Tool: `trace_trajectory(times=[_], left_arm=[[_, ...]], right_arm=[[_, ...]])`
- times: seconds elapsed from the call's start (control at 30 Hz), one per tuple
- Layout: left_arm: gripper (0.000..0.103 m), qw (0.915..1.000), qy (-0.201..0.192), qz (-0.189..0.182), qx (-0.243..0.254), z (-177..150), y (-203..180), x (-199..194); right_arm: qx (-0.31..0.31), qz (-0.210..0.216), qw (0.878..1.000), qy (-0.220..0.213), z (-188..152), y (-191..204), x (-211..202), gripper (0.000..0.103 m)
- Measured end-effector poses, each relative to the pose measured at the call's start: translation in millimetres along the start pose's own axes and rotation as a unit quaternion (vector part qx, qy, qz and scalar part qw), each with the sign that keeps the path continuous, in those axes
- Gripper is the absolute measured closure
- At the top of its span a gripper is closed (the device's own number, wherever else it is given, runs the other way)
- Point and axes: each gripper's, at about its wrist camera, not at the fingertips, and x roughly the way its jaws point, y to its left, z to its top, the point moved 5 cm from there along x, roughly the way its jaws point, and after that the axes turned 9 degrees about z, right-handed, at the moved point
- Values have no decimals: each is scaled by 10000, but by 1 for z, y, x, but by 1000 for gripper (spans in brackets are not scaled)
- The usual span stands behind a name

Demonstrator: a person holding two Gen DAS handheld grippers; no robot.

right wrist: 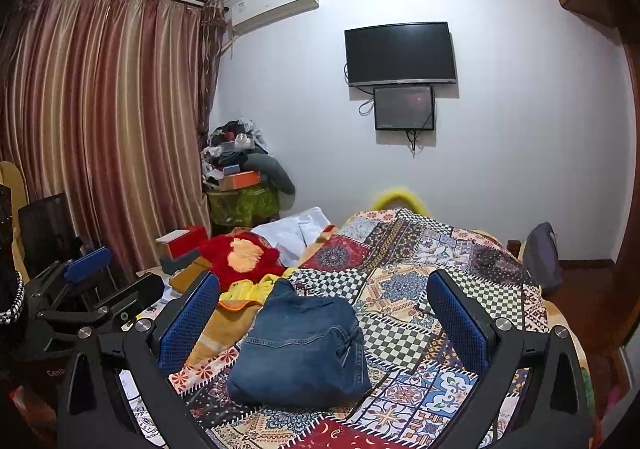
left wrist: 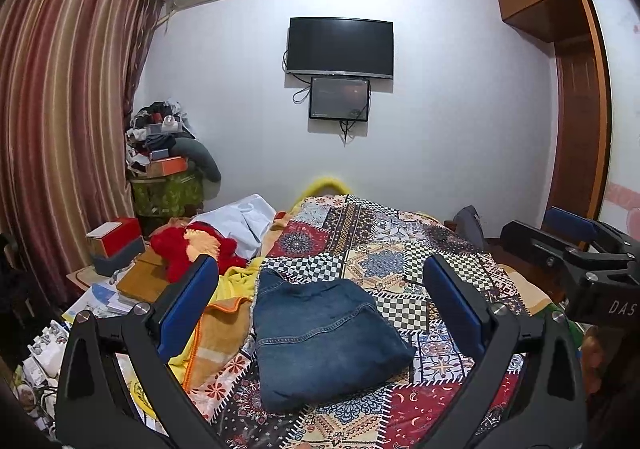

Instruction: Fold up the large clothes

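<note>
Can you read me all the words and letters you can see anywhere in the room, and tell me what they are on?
"DAS": white letters on the black body of the right gripper, cut off at the picture's edge.
"GenP": faint letters on a dark object at the lower left of the right wrist view, also cut off.
Air conditioner: a small dark logo, too small to read.
Jeans, quilt, televisions: no readable text.
</note>
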Motion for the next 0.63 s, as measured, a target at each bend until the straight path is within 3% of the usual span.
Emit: trace_trajectory(times=[0.63], left_arm=[[0, 9999, -57, -108, 13, 4, -4, -6]], right_arm=[[57, -18, 10000, -17, 0, -2, 0, 0]])
